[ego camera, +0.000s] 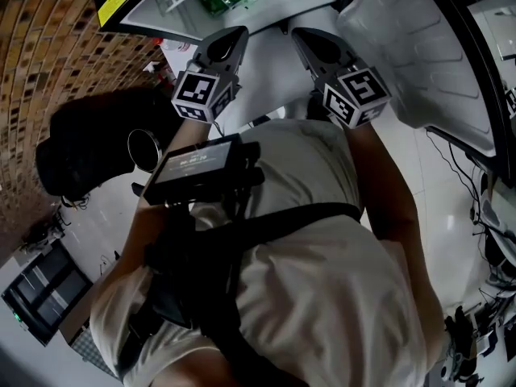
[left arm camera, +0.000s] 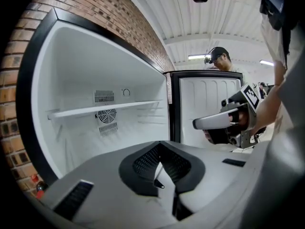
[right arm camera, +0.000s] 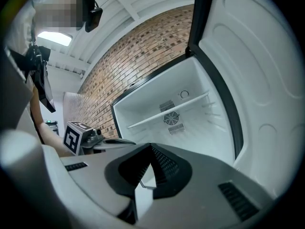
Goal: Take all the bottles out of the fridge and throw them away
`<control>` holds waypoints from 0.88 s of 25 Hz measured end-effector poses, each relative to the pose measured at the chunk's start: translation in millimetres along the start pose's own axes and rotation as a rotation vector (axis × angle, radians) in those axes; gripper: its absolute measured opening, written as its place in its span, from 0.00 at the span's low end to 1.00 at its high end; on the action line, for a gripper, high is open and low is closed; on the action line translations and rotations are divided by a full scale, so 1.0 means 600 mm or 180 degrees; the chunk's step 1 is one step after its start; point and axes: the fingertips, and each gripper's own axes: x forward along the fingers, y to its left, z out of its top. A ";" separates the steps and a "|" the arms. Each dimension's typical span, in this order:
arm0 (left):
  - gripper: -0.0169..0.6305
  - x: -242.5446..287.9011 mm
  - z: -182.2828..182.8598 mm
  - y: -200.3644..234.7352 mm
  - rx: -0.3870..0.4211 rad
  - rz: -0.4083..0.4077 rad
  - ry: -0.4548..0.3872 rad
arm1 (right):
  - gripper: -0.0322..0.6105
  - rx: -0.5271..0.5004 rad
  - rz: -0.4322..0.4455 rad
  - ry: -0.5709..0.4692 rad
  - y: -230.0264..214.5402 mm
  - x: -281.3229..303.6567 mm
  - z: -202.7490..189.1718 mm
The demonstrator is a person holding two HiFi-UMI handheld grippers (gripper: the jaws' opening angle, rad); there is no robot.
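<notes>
Fridge (left arm camera: 71, 66) upright, open, smooth white walls, flat shelf (left arm camera: 102, 109) lying crosswise, round fan grille (left arm camera: 107, 115), my left hand-held gripper (left arm camera: 160, 145) and right hand-held gripper (right arm camera: 150, 147) both closed, empty.

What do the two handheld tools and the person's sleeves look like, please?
Both the left tool and right tool have smooth grey shells, dark ribbed pads and a cube of black-and-white square markers. The person wears a pale short-sleeved shirt under black harness straps.

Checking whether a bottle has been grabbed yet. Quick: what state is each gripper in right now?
Left gripper: closed, nothing between its jaws.
Right gripper: closed, nothing between its jaws.
</notes>
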 end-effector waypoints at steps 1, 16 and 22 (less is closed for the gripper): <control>0.03 0.006 0.000 0.002 0.0018 -0.0002 0.0011 | 0.06 0.0010 0.0005 0.0004 -0.002 0.002 -0.001; 0.04 0.104 -0.050 0.024 0.0397 0.0045 0.0597 | 0.06 0.0121 -0.0025 0.0030 -0.032 -0.004 -0.013; 0.04 0.158 -0.104 0.066 0.0565 0.0068 0.1118 | 0.06 0.0174 -0.0014 0.0064 -0.029 0.000 -0.030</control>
